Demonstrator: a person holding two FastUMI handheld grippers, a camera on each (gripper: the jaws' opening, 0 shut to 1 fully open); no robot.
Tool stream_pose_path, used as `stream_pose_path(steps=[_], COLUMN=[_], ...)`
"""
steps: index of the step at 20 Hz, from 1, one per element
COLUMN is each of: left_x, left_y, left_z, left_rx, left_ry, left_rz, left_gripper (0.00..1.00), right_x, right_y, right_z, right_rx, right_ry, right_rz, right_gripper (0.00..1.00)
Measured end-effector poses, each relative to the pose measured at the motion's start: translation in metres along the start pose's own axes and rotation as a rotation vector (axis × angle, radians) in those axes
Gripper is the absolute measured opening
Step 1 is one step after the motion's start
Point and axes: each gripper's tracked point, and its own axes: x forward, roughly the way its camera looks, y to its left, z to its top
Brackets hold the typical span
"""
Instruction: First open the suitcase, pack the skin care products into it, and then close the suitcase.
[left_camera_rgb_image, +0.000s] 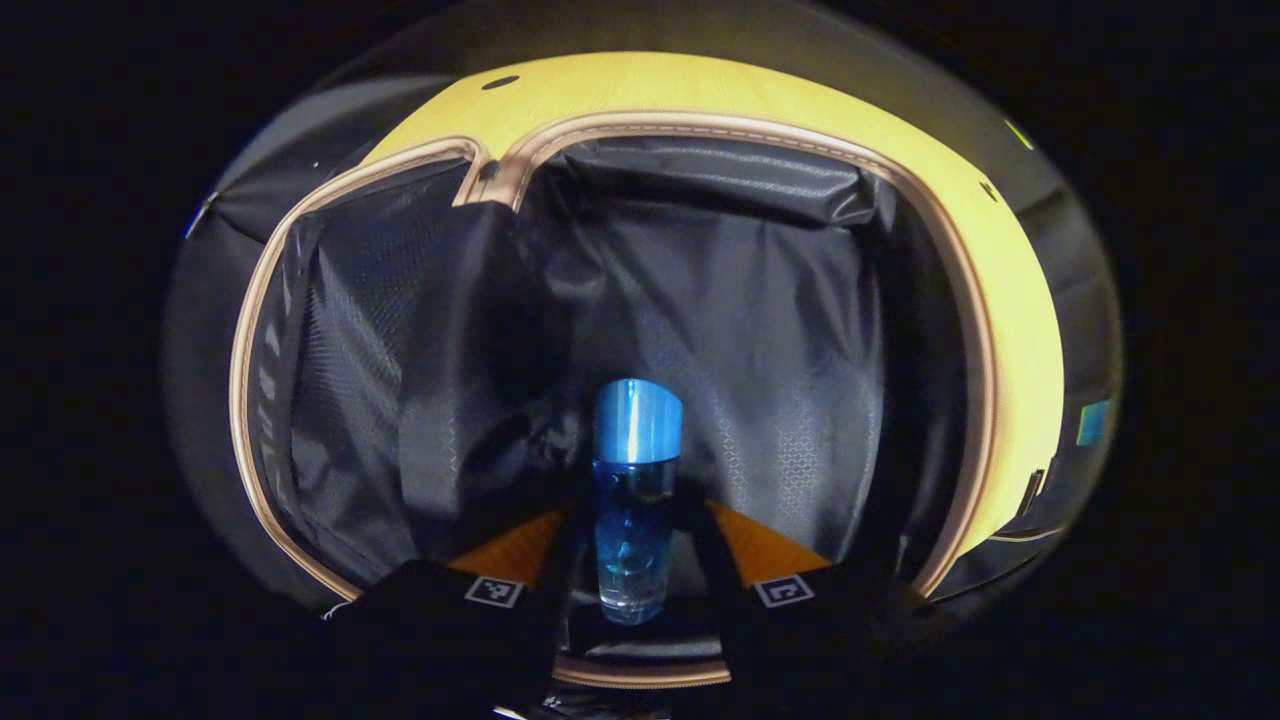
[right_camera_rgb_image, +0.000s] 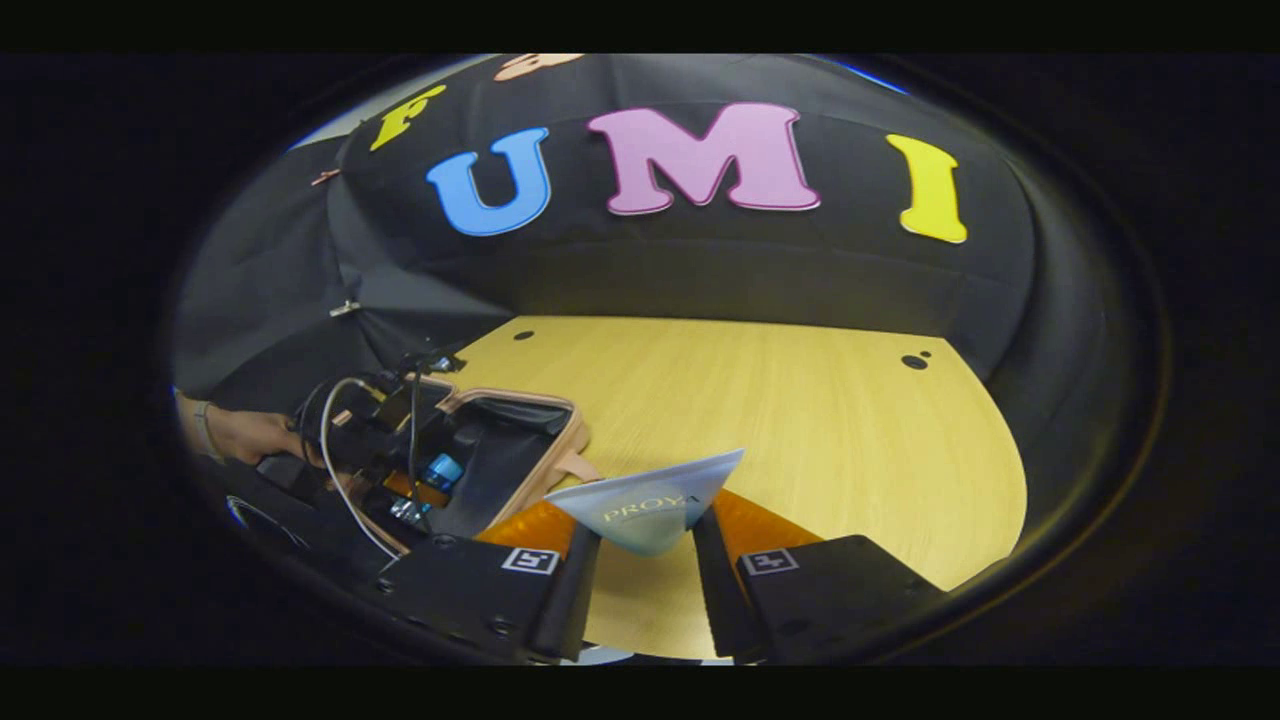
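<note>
In the left gripper view, my left gripper (left_camera_rgb_image: 636, 545) is shut on a clear blue bottle (left_camera_rgb_image: 632, 520) with a blue cap, held over the dark lined inside of the open suitcase (left_camera_rgb_image: 760, 320). A tan zipper rim (left_camera_rgb_image: 985, 330) runs around the opening. In the right gripper view, my right gripper (right_camera_rgb_image: 645, 540) is shut on a pale blue-grey box (right_camera_rgb_image: 655, 505), held above the wooden table (right_camera_rgb_image: 800, 420). The open suitcase (right_camera_rgb_image: 500, 450) lies at the lower left there, with the left gripper (right_camera_rgb_image: 420, 490) and the blue bottle (right_camera_rgb_image: 441, 470) over it.
A hand (right_camera_rgb_image: 240, 435) and a cable (right_camera_rgb_image: 335, 470) show at the far left of the right gripper view. The black cloth wall (right_camera_rgb_image: 700, 280) stands behind the table. Small dark holes (right_camera_rgb_image: 914, 361) mark the tabletop near its back edge.
</note>
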Motion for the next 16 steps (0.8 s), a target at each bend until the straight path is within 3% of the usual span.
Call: stream_pose_path(steps=[2, 4, 7, 11, 16], left_x=[-0.029, -0.063, -0.1, -0.124, -0.131], left_y=[-0.008, -0.004, 0.032, 0.109, 0.222], left_z=[0.019, 0.038, 0.06, 0.036, 0.003], left_rx=[0.007, 0.018, 0.038, -0.019, -0.211], left_ry=[-0.101, -0.233, -0.433, -0.508, -0.52], left_rz=[-0.07, -0.14, -0.167, -0.124, -0.043], left_gripper=[0.79, 0.79, 0.79, 0.79, 0.79], right_x=[0.015, 0.029, 0.055, 0.078, 0.094], right_y=[0.028, 0.059, 0.108, 0.155, 0.198], right_z=[-0.003, -0.009, -0.019, -0.066, -0.123], right_rx=[0.02, 0.055, 0.118, 0.193, 0.346], right_ry=[0.048, 0.111, 0.238, 0.48, 0.742], right_rz=[0.055, 0.112, 0.18, 0.195, 0.167], right_gripper=[0.51, 0.51, 0.51, 0.51, 0.51])
